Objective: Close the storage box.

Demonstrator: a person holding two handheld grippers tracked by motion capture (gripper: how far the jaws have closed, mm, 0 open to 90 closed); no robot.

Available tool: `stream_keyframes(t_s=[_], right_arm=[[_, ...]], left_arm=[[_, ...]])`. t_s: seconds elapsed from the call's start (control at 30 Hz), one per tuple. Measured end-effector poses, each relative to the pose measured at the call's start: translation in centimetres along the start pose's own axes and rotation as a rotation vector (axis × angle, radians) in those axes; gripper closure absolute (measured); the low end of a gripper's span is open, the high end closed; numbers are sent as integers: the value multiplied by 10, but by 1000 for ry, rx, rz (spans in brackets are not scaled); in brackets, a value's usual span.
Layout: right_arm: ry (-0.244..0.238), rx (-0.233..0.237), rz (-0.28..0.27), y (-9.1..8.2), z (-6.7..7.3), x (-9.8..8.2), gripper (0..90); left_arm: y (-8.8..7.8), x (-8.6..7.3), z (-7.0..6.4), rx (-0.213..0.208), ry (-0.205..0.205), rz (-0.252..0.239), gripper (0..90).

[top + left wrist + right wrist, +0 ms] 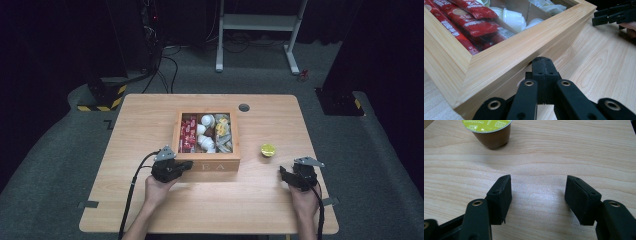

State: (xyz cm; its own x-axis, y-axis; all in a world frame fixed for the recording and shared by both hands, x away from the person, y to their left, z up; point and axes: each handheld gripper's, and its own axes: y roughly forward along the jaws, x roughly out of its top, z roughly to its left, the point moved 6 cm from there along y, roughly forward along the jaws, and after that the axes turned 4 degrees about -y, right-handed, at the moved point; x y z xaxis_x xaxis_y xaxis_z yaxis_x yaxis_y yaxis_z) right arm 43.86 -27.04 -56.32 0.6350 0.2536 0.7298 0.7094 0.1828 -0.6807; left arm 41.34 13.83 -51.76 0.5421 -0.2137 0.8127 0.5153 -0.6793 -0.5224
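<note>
Left fingers (543, 65) clenched against smooth wooden box (524, 50), right fingers (505, 192) released – round capsule (489, 131) ahead

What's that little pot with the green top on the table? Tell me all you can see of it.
The coffee capsule is a small brown cup, seemingly plastic, sealed by a yellow-green foil lid printed "Cappuccino". It stands upright and alone on the wooden table, right of the wooden box. Nothing touches it; the right gripper, jaws open, points toward it.
</note>
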Motion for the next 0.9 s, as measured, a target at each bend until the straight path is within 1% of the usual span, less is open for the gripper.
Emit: stream_keyframes(t_s=[0.23,0.53,0.63,0.7,0.8,0.9], right_arm=[[0,-1,0,0,0,0,385],[0,-1,0,0,0,0,385],[0,-1,0,0,0,0,385],[1,-1,0,0,0,0,385],[1,-1,0,0,0,0,385],[0,-1,0,0,0,0,385]], left_arm=[[-5,-1,1,7,2,-5,900],[-22,1,0,-6,-1,-42,897],[-28,4,2,-12,-11,-63,858],[-31,6,5,-5,-6,-69,845],[-37,8,7,2,-11,-82,779],[-43,9,12,19,-11,-96,729]])
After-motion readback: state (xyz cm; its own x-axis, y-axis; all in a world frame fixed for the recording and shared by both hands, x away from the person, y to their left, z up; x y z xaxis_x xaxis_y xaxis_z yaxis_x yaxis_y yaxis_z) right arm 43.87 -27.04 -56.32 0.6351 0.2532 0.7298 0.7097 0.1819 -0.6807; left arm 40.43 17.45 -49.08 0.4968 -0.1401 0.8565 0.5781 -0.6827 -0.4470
